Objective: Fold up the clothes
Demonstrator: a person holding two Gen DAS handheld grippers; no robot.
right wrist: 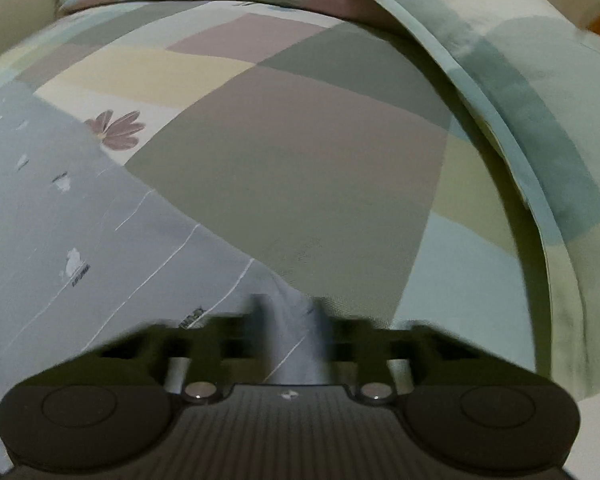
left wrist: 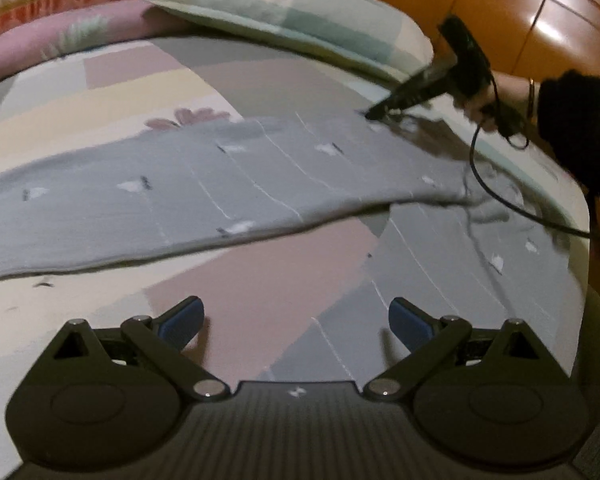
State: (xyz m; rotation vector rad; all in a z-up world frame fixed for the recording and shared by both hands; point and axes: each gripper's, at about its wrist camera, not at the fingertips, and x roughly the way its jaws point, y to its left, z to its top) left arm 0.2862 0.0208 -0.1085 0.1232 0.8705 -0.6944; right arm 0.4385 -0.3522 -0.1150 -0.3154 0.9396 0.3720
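The right claw [right wrist: 288, 320] is clamped on a corner of the grey garment [left wrist: 204, 188], which spreads across the bedsheet [left wrist: 284, 268] beyond the left claw [left wrist: 296, 320], whose fingers stand apart, empty.

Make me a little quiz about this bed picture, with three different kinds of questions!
1. True or false: the left gripper is open and empty.
2. What does the right gripper pinch? A) the pillow B) the grey garment C) a cable
3. Fill in: the pillow lies at the far end of the ____.

Key:
1. True.
2. B, the grey garment.
3. Bed.
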